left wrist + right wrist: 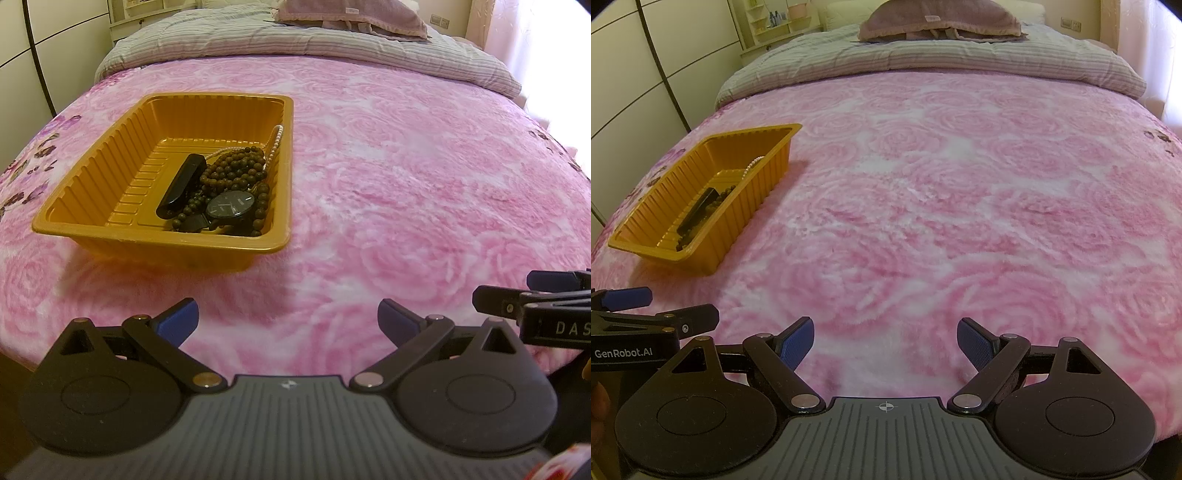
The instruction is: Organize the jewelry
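Note:
An orange ribbed plastic tray [110, 177] [746, 199] rests on the pink rose-patterned blanket, to the left. Inside lie a black wristwatch [229, 206], brown bead strands [236, 166], a pearl strand [277, 138] draped up the right wall, and a black oblong case [181, 184]. My left gripper [288, 319] hovers just short of the tray's near edge, open, nothing between its blue pads. To its right my right gripper [885, 338] is open over bare blanket, holding nothing. Each gripper shows at the edge of the other's view.
The pink blanket [942, 206] covers the bed in front and to the right. A striped grey duvet [923, 55] and a mauve pillow [938, 18] lie at the far end. A cream wardrobe wall [635, 74] runs along the left; a bright curtain is on the right.

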`<state>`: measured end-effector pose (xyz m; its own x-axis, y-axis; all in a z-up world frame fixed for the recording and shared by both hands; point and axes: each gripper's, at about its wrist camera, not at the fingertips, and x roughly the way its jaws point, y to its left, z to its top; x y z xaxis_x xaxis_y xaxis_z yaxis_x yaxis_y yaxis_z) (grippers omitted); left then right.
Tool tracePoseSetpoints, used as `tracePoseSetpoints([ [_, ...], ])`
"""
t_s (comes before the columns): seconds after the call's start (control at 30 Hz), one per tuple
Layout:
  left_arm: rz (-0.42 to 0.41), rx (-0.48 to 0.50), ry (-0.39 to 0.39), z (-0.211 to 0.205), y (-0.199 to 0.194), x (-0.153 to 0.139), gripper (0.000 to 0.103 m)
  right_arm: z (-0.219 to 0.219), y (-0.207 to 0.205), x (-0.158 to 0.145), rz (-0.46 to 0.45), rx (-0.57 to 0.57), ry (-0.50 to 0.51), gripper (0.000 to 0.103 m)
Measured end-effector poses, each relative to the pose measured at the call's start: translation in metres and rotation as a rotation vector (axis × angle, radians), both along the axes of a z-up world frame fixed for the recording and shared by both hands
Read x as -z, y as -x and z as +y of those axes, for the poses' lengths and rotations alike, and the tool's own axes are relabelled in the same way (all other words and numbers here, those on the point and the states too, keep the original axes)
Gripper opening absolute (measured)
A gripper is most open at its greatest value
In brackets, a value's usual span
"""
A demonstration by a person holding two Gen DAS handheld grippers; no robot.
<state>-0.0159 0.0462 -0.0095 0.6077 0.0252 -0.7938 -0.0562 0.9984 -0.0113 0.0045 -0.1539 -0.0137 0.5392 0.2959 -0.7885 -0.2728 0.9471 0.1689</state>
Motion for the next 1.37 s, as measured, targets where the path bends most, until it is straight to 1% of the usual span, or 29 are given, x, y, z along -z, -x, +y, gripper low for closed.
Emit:
tracePoseSetpoints([
  [1.2,0.001,0.000,0.000,0.0002,-0.0001,0.0006,0.103,0.0016,0.0008,0.0011,0.000,0.001,0.001,0.084],
  [1.37,-0.007,0.007,0.010,-0.0001,-0.0006,0.0018,0.103,0.0018,0.0008,0.0014,0.001,0.000,0.000,0.084],
])
